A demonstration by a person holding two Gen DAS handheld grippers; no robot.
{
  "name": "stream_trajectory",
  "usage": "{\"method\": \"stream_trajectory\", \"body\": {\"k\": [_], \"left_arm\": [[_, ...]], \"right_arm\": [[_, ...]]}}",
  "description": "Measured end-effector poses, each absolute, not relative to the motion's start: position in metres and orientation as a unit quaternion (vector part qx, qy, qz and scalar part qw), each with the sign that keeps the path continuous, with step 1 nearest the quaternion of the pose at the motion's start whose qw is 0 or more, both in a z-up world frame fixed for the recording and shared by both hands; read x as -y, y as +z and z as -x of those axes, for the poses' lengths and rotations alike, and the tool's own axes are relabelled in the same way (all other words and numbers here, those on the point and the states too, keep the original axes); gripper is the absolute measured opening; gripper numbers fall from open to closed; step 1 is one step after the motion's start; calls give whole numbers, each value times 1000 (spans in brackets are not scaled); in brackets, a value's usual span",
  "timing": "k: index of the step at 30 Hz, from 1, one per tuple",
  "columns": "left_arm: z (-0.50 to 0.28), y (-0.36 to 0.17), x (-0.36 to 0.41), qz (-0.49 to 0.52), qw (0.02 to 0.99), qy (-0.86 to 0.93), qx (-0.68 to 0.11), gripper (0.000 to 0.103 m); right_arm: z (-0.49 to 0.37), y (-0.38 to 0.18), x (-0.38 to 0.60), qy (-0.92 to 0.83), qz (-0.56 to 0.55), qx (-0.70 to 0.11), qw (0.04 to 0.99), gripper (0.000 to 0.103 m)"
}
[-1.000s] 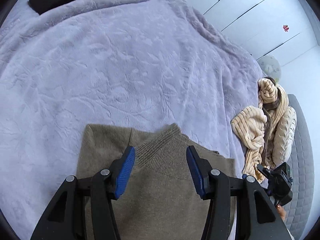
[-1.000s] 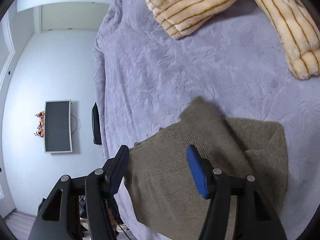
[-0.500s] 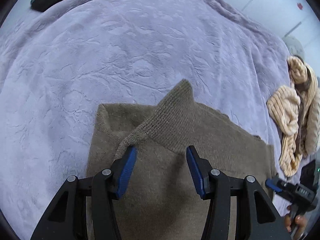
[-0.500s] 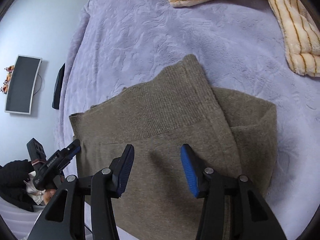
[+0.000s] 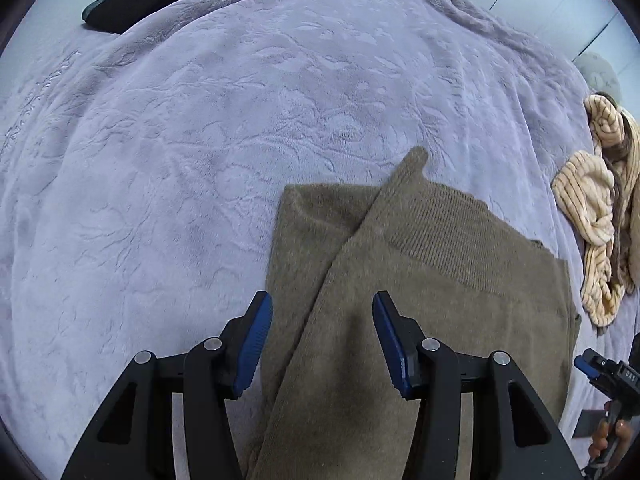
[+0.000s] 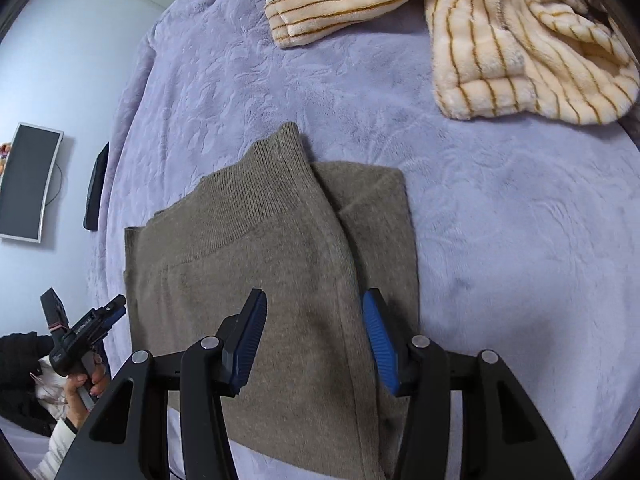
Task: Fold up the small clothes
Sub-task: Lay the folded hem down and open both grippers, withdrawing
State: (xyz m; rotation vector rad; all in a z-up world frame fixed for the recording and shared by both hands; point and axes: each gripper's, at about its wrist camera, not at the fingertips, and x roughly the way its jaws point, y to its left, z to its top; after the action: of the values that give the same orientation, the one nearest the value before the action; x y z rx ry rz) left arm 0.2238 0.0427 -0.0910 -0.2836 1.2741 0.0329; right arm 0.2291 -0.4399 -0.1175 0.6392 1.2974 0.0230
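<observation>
Both grippers, left gripper (image 5: 322,340) and right gripper (image 6: 314,338), hung with jaws spread and empty above the folded brown sweater (image 6: 260,264) (ribbed hem uppermost), which lay on the lilac blanket (image 6: 500,240).

Olive-brown knit sweater (image 5: 420,280) lies folded flat, ribbed hem on top

The only readable print is "DAS" on the right gripper (image 5: 612,376); the left gripper's (image 6: 86,326) lettering is illegible.
</observation>
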Motion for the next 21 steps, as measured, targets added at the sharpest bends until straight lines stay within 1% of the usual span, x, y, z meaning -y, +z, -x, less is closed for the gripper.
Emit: {"method": "stream_trajectory", "body": {"k": [5, 8, 11, 14, 21], "left_arm": [[-175, -86, -47, 154, 782, 27, -604, 54], [-143, -84, -42, 142, 775, 27, -616, 54], [-114, -83, -28, 117, 767, 18, -631, 54], [-89, -80, -11, 105, 759, 3, -642, 54], [-58, -63, 28, 86, 751, -26, -654, 54]], "right_arm": [[-186, -113, 433, -5, -281, -605, 745, 54], [-163, -109, 423, -8, -263, -615, 743, 54], [-145, -106, 412, -8, -248, -626, 740, 55], [-131, -101, 401, -4, -244, -631, 737, 59], [-108, -89, 372, 16, -235, -638, 733, 59]]}}
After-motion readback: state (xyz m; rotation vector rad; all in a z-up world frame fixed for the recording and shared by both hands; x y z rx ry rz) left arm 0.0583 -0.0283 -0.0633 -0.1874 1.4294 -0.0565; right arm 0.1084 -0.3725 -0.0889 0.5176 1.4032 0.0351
